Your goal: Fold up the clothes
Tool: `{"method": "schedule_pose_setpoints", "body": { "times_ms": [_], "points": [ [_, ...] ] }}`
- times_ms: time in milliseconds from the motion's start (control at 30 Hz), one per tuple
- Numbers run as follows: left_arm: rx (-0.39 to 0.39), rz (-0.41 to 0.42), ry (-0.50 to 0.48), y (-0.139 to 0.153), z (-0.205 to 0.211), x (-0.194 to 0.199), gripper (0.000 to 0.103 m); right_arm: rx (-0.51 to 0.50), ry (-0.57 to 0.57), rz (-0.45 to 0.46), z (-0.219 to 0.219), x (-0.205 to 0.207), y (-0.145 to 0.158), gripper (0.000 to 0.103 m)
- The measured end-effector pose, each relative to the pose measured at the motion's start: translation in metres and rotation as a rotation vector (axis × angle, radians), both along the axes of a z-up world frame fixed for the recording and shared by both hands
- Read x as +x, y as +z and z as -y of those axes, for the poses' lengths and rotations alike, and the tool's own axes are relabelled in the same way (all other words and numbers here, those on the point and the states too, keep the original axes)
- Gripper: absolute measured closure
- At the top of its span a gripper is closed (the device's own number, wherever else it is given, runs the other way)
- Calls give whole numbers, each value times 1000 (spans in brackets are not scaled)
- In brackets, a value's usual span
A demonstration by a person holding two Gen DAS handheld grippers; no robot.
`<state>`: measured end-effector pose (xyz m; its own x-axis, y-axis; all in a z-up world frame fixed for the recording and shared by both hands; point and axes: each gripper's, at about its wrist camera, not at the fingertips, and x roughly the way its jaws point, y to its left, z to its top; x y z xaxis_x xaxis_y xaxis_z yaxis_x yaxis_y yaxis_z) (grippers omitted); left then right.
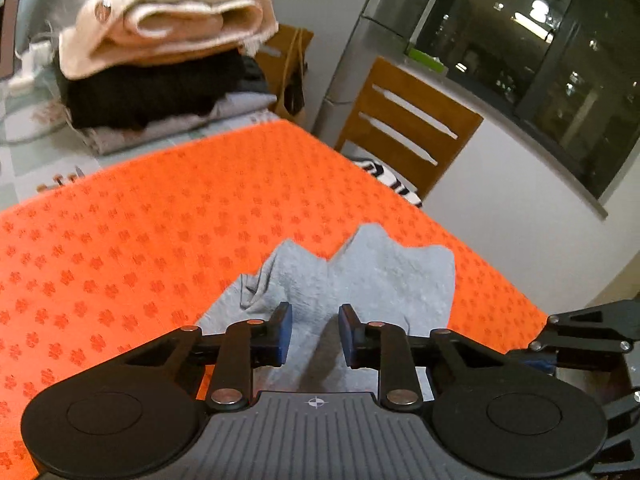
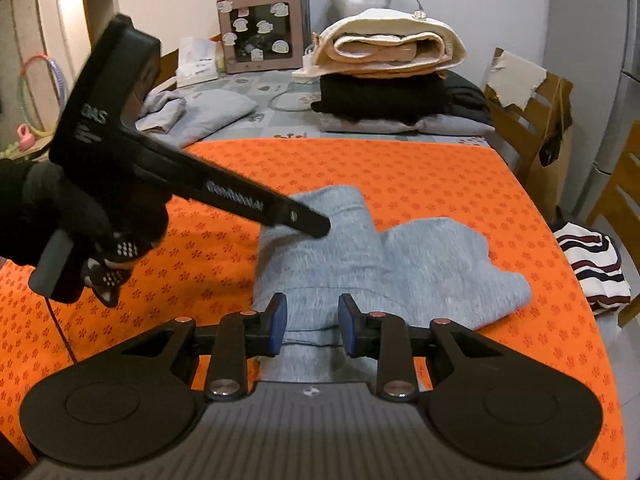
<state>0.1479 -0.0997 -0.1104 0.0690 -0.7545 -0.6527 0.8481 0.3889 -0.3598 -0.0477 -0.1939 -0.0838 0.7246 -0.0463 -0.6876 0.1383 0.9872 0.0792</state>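
On the orange patterned mat (image 2: pixel 420 168), near its front edge, lies a grey sweatshirt (image 2: pixel 400 264), partly folded into a thick bundle with one flap spreading to the right. The left gripper (image 1: pixel 315 330) hangs just above this garment; its blue pads (image 1: pixel 283 328) stand a little apart, and grey cloth lies under the gap, but whether the pads press on any fold I cannot tell. The right gripper (image 2: pixel 312 322) is over the near edge of the same sweatshirt, also with a narrow gap between its pads (image 2: pixel 278 320), and whether cloth is pinched there is not clear either. In the right wrist view the left gripper's body (image 2: pixel 120 136) comes in from the left, held by a black-gloved hand (image 2: pixel 80 216), and its tip meets the upper left part of the sweatshirt.

Behind the mat, on the table, stands a pile of folded clothes (image 2: pixel 392 76): a cream blanket on top, a black garment under it, a light grey one at the bottom. Another grey garment (image 2: pixel 200 114) lies crumpled to the left of the pile. A striped garment (image 2: pixel 592 268) rests on a wooden chair (image 1: pixel 404 128) beside the right edge of the mat.
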Motion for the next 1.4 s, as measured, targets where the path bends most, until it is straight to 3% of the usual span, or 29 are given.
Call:
{"method": "schedule_pose_setpoints", "body": {
  "times_ms": [133,267,533,667,867,967,1033,1267,1400],
  "points": [
    [-21,-78,11,-6,-3,11,75,-34,-19,2,-5,19,-2,70],
    [-10,-74,-5,-11,0,11,75,-69,-13,-51,-6,41,-15,70],
    [14,-58,12,-20,8,17,93,7,-32,-116,0,8,-25,71],
    [7,-76,27,-21,8,20,93,30,-38,-203,0,-10,-33,71],
    [-16,-107,44,-19,2,23,93,18,-51,-115,-1,-24,-15,70],
    [-39,-102,64,-10,-5,23,85,-12,-15,-56,-5,-18,-5,68],
    [-63,-94,88,-2,-13,22,71,-39,23,-29,-12,-11,-2,62],
    [-116,-80,211,24,-50,28,63,-203,163,-13,-43,22,-18,44],
    [-109,-78,268,30,-72,25,58,-285,205,-47,-54,39,-32,43]
  ]
}}
